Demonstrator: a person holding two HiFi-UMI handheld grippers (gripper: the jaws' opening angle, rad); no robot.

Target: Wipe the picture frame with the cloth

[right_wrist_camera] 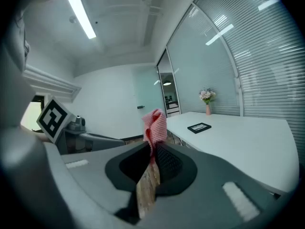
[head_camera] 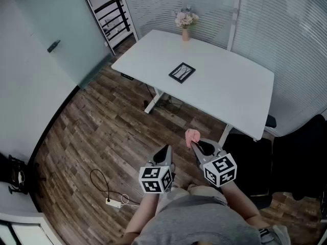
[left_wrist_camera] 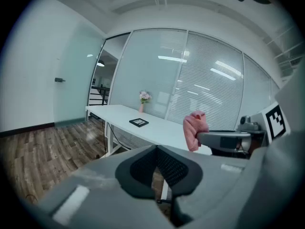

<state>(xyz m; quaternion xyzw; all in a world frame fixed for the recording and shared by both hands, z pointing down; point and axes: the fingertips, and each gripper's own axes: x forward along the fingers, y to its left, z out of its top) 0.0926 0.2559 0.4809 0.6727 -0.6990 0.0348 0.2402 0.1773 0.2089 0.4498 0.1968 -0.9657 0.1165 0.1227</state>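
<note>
Right gripper (head_camera: 196, 146) clamps the pink cloth (head_camera: 192, 136); left gripper (head_camera: 164, 150) closed, empty.
Picture frame (head_camera: 182, 72) lies flat on the table (head_camera: 235, 93) well ahead; a vase (head_camera: 185, 34) there holds flowers (head_camera: 186, 18).

Pink for the cloth (head_camera: 192, 136), near right. Black for the picture frame (head_camera: 182, 72), far on a white table (head_camera: 230, 91). Brown wood-grain on the floor (head_camera: 92, 131). Black-and-white squares on grey left gripper (head_camera: 165, 151) and right gripper (head_camera: 196, 145).

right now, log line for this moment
right tongs: shut on pink knitted cloth | left tongs: shut, empty | black picture frame: flat on white table
</note>
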